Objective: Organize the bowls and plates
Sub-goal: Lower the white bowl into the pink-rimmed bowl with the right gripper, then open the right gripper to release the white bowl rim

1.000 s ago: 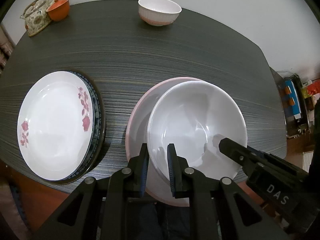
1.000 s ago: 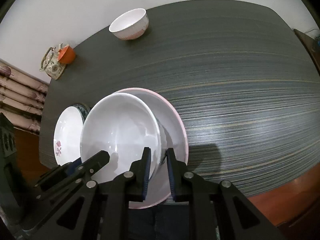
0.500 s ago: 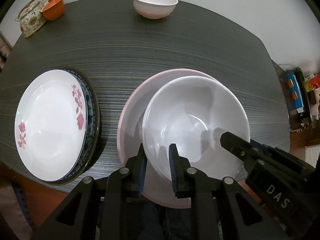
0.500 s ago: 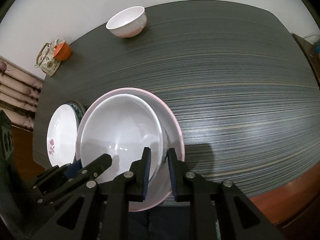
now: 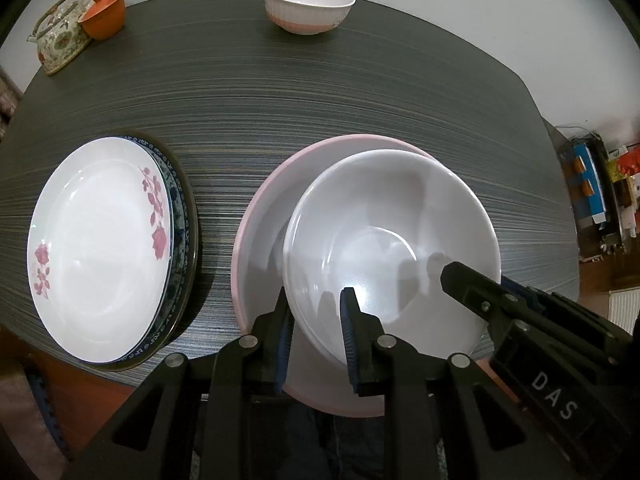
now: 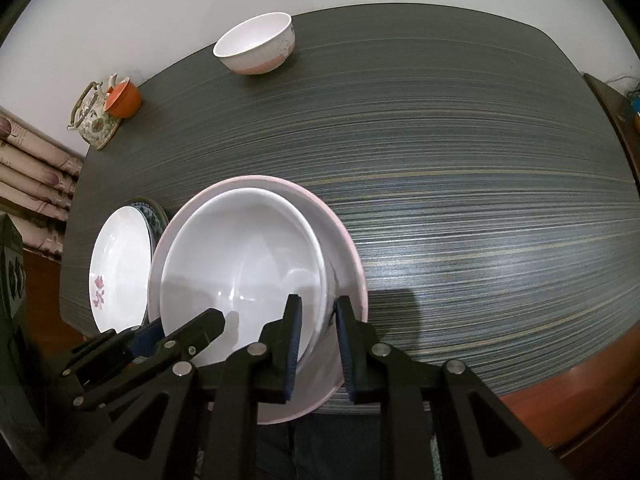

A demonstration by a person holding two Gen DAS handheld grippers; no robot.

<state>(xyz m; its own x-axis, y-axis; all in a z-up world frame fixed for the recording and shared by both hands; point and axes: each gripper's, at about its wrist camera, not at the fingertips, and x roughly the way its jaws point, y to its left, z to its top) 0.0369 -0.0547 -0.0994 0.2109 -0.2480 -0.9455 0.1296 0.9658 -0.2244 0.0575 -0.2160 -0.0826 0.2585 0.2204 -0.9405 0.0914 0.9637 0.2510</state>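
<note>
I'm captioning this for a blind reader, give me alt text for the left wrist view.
Both grippers, left gripper and right gripper, straddle the rim of a white bowl nested in a pink bowl on a dark table. Stacked plates lie left; a small bowl sits far.

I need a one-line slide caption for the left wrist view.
White bowl set inside pink-rimmed bowl, both tools straddling its rim, beside flowered plate.

Glossy white ceramic-looking bowl [image 5: 390,240], glossy pink-rimmed plate [image 5: 260,240], matt streaked wood-grain table [image 5: 280,92]
</note>
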